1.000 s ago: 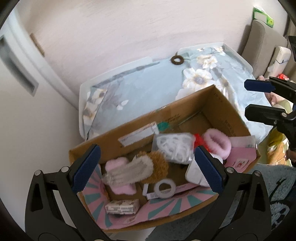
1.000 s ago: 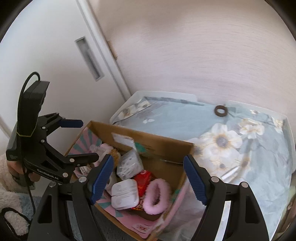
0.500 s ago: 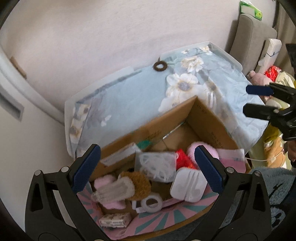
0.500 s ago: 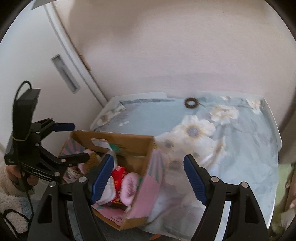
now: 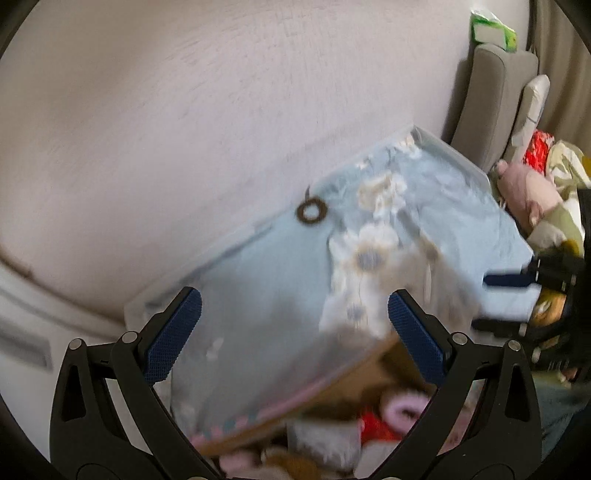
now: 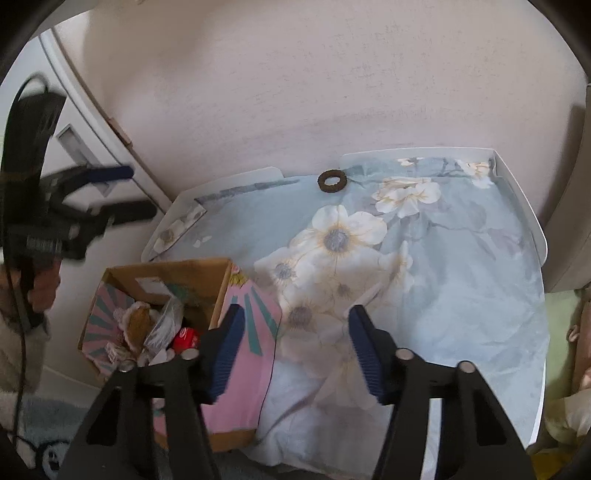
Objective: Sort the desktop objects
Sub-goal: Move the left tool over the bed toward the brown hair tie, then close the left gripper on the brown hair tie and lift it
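An open cardboard box with a pink striped flap stands against the table's near left side. It holds a brown fluffy item, a clear bag and a red item. A brown hair ring lies at the far edge of the blue flowered cloth. My right gripper hangs over the cloth beside the flap, its jaws closing with nothing between them. My left gripper is open and empty above the box in a blurred view; the ring lies beyond.
A white tray rim borders the cloth against the wall. A white door is on the left. A grey cushion, a green pack and a pink plush toy crowd the right side. A blue rug covers the floor.
Both views have swung from the box toward the table. The box has slid low in the left view and leftward in the right view. The right gripper's jaws have narrowed.
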